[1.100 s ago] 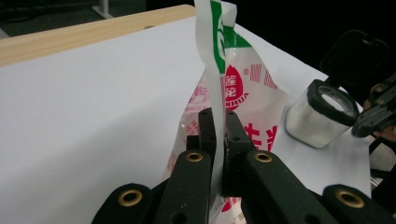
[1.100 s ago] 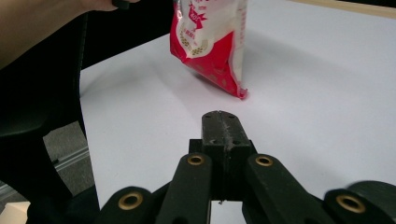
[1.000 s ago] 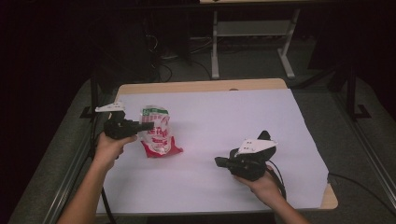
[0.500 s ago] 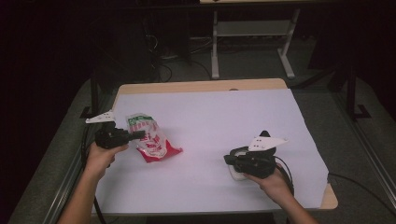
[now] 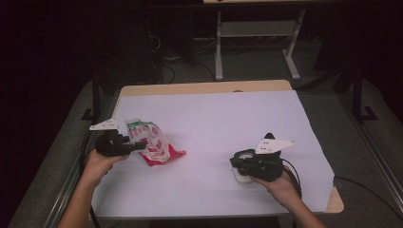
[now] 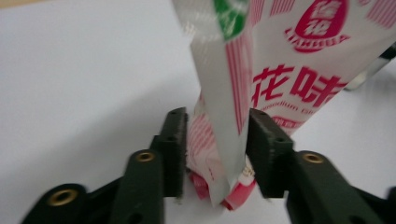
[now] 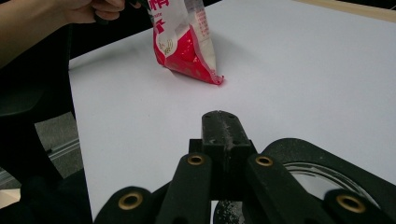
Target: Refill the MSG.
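Note:
A red and white snack bag with a green mark stands tilted on the white sheet at the left. My left gripper is shut on its lower edge. In the left gripper view the bag rises between the two jaws of the left gripper, pinched at its crimped bottom. My right gripper rests low at the right front, jaws pressed together, over a small white round thing. The right gripper view shows the right gripper shut beside a black-rimmed round thing. I cannot tell if it pinches the rim. Farther off is the bag.
The white sheet covers most of a wooden tabletop, whose edge shows at the back and front right corner. A metal table frame stands behind on the dark floor. A cable trails off to the right.
My left gripper has drawn the bag leftward and a little nearer, tilting it up. The right gripper has hardly moved.

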### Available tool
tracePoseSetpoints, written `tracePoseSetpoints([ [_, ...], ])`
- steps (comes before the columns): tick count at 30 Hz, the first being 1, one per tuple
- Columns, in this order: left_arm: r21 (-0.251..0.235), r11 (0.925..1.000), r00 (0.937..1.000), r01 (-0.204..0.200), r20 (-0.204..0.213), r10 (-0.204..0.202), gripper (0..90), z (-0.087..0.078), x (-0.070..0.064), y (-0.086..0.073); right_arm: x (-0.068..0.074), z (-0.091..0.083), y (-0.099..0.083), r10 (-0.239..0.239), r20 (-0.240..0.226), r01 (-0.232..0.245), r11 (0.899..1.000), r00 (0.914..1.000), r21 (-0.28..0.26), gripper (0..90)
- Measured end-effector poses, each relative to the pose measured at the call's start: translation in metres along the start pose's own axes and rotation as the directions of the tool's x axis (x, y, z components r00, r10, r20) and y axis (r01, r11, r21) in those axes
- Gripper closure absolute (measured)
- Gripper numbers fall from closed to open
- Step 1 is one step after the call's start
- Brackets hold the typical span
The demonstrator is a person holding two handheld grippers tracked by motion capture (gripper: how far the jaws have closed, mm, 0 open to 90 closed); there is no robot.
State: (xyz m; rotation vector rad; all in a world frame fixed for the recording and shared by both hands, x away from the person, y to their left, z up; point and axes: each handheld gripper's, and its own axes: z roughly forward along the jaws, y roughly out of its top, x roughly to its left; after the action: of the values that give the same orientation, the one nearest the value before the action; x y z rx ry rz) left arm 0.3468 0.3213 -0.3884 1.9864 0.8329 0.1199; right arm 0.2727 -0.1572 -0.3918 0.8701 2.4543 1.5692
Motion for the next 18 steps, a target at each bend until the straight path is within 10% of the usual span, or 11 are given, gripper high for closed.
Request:
tracePoseSetpoints([
  [18, 0.133, 0.9877, 0.9955, -0.083, -0.033, 0.088, 27.3, -0.005, -0.008, -0.022, -0.002, -0.006, -0.004, 0.001, 0.004, -0.001, 1.0, 1.0, 0.019, 90.0],
])
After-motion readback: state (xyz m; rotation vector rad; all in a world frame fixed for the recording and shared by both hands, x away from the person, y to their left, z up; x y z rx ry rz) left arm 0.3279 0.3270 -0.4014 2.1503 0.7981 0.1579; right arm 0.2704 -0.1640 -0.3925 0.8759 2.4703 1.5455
